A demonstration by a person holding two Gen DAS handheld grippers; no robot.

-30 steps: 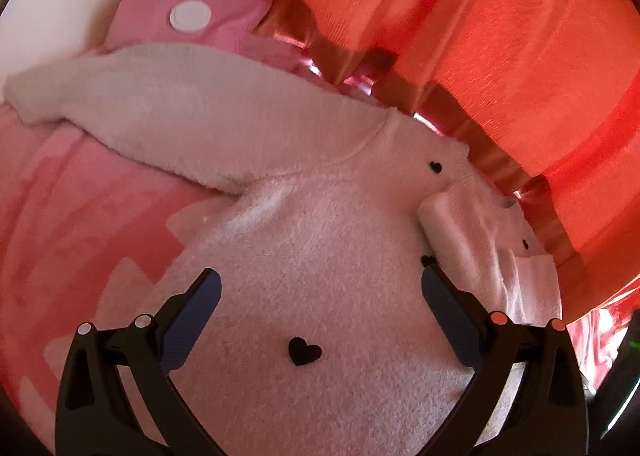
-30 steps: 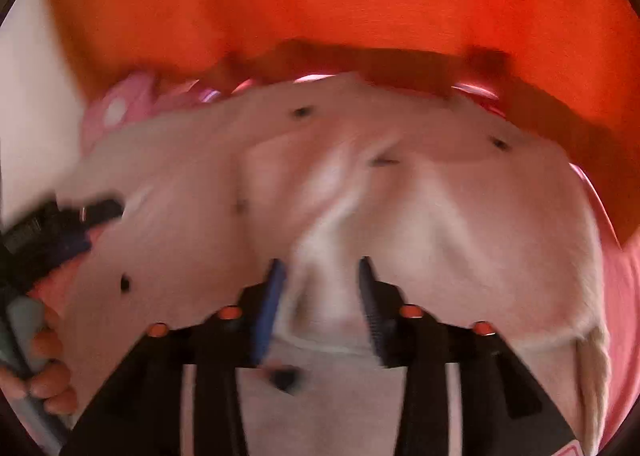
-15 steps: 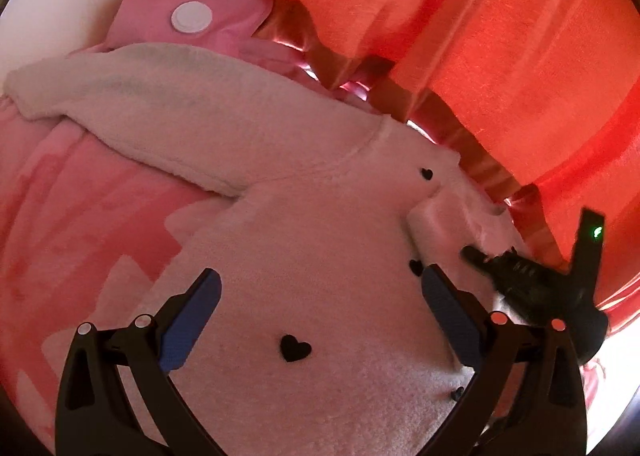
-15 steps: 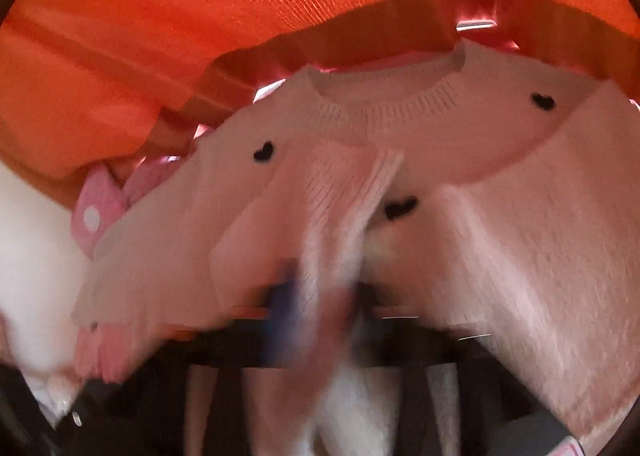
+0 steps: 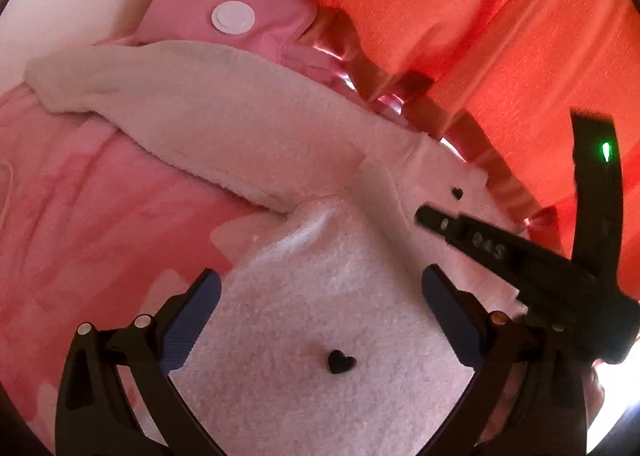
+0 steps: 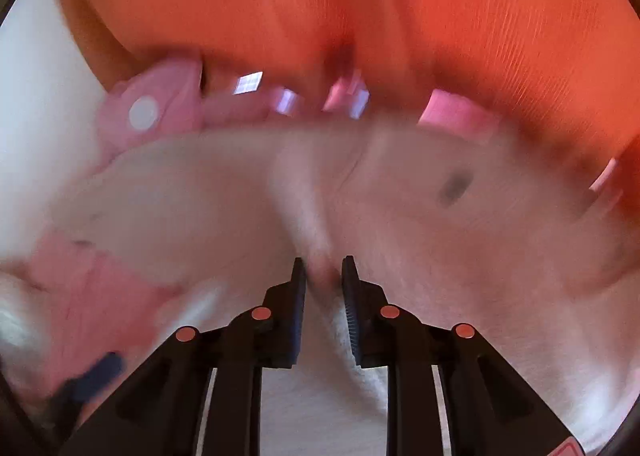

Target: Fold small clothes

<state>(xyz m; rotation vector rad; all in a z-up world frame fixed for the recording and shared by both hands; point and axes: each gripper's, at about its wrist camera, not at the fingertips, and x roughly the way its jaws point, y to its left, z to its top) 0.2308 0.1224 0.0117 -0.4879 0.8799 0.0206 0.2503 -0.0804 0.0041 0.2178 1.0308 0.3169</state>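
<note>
Left wrist view: left tool (image 5: 320, 296) hangs with jaws wide apart, nothing between them, over the sweater (image 5: 312, 328).
Sweater: pale pink, black hearts, spread on the pink blanket (image 5: 80, 240); one sleeve (image 5: 180, 111) stretches toward the blanket's far left edge.
Writing: white letters on the right tool's side, roughly "DAS", not sure.
Right wrist view: blurred; right tool (image 6: 323, 276) has jaws narrow, easing apart, a fold of sweater between them; grip looks loose.
Risk: fold may slip out mid-carry, as the jaws are opening.
Risk: the dragged cloth could bunch the body, as the left tool is not pinning it.
</note>
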